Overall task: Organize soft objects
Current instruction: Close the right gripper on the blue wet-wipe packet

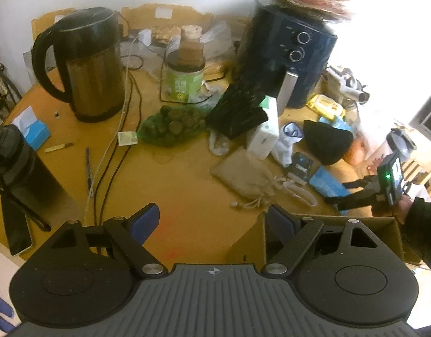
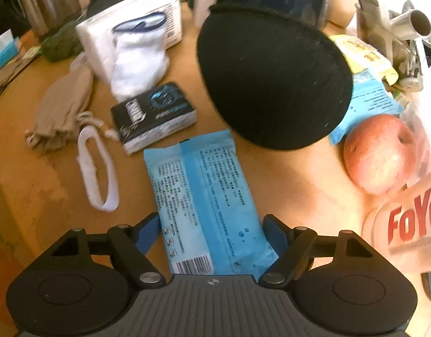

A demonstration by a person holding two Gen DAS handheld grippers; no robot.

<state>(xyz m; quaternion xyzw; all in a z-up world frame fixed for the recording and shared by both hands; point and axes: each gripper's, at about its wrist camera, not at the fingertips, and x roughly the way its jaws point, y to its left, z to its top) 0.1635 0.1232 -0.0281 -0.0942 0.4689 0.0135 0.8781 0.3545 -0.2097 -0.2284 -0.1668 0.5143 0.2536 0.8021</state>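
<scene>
Blue wipes pack (image 2: 207, 196) lies flat on the brown table (image 2: 299, 182) — its near end sits between the right gripper's (image 2: 211, 231) wide jaws, w/ pads just beside its edges; can't tell if they touch. Black hat (image 2: 271, 78) sits just past it, apple (image 2: 379, 154) to the right. Left gripper (image 1: 212, 223) hangs wide w/ nothing in it — near a tan pouch (image 1: 243, 174) and box (image 1: 389, 233).
</scene>
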